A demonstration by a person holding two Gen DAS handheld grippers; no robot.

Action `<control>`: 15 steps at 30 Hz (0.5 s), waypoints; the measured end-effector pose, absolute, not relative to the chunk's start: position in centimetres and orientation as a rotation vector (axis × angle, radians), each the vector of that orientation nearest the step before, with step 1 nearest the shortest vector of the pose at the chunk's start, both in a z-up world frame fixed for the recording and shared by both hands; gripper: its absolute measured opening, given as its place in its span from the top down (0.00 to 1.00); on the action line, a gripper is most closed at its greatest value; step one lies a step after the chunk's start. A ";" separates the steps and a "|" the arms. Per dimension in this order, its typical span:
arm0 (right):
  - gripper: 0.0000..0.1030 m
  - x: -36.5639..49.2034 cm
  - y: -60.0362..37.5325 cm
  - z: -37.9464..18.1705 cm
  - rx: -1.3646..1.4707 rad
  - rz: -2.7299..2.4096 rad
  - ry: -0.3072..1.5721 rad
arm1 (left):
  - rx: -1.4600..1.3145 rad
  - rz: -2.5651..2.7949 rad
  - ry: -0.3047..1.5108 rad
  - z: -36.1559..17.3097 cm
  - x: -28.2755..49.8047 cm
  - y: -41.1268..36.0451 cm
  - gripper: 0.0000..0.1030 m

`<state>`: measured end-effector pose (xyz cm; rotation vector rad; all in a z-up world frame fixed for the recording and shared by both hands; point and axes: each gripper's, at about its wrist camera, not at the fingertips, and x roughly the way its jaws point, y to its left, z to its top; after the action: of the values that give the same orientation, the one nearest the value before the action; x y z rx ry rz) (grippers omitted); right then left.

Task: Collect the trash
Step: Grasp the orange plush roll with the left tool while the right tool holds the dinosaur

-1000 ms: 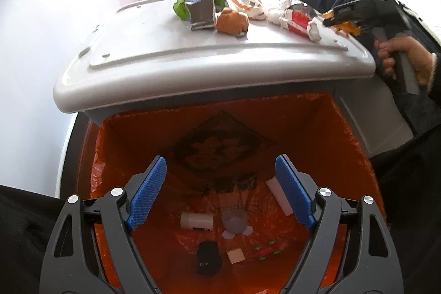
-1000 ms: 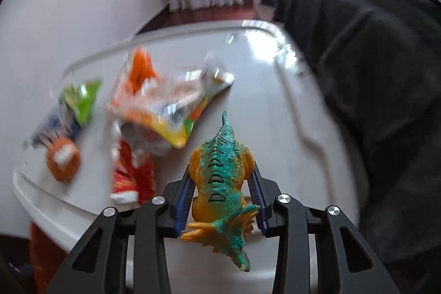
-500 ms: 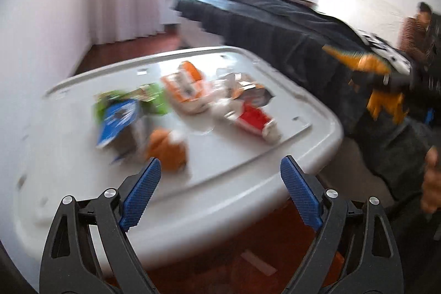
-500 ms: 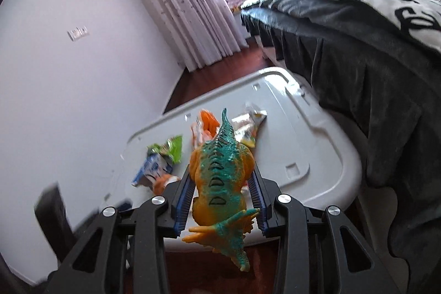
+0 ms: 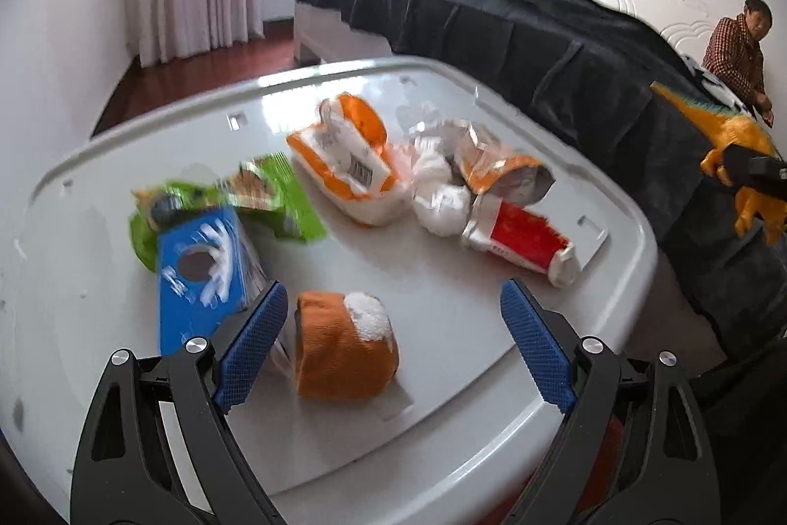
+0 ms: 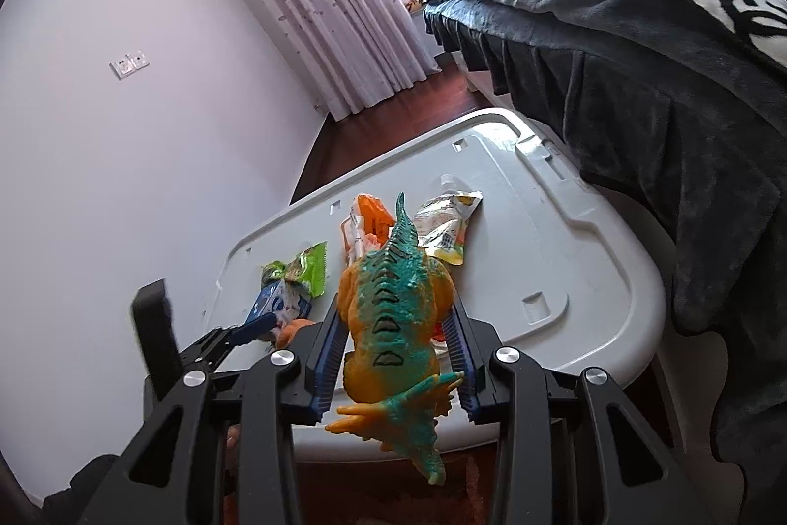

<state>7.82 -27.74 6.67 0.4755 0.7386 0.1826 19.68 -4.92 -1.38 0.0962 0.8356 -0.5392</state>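
Observation:
Several pieces of trash lie on the grey bin lid [image 5: 442, 377]: an orange crumpled piece with a white patch [image 5: 344, 343], a blue carton [image 5: 204, 274], a green wrapper [image 5: 275, 195], an orange-and-white pack [image 5: 349, 166], white tissue [image 5: 440, 200] and a red-and-white tube [image 5: 521, 239]. My left gripper [image 5: 393, 348] is open just above the orange piece, which sits between its fingers. My right gripper [image 6: 396, 357] is shut on an orange and teal toy dinosaur [image 6: 393, 308], held high above the lid [image 6: 565, 259]; the toy also shows at the right edge of the left wrist view [image 5: 742, 161].
A bed with a dark cover [image 5: 541, 47] stands close behind and to the right of the lid. A person [image 5: 738, 43] sits at the far right. Curtains [image 6: 319, 8] and a white wall [image 6: 98, 131] are to the left. An orange bag edge [image 5: 610, 441] shows under the lid's front.
My left gripper rose out of the orange-lined bin and moved over the lid to the orange piece. My right gripper lifted the dinosaur up and away from the lid.

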 end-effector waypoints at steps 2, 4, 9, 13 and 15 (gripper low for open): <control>0.63 7.9 -27.5 6.7 0.465 0.183 0.738 | 0.113 -0.542 0.873 -2.3 20.3 -5.2 0.16; 0.63 8.1 -27.5 6.5 0.457 0.180 0.741 | 0.165 -0.497 0.875 -2.8 20.6 -5.4 0.16; 0.63 8.2 -27.8 6.4 0.466 0.177 0.746 | 0.179 -0.413 0.947 -4.8 21.5 -4.9 0.17; 0.63 8.2 -27.6 6.4 0.459 0.176 0.747 | 0.194 -0.385 0.909 -5.0 21.1 -5.5 0.49; 0.63 8.4 -27.6 6.2 0.458 0.174 0.753 | 0.188 -0.381 0.905 -4.9 21.0 -5.7 0.61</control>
<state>8.35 -27.57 6.25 0.4577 0.7526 0.1745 20.98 -5.66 -4.90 0.1885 0.9054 -0.3806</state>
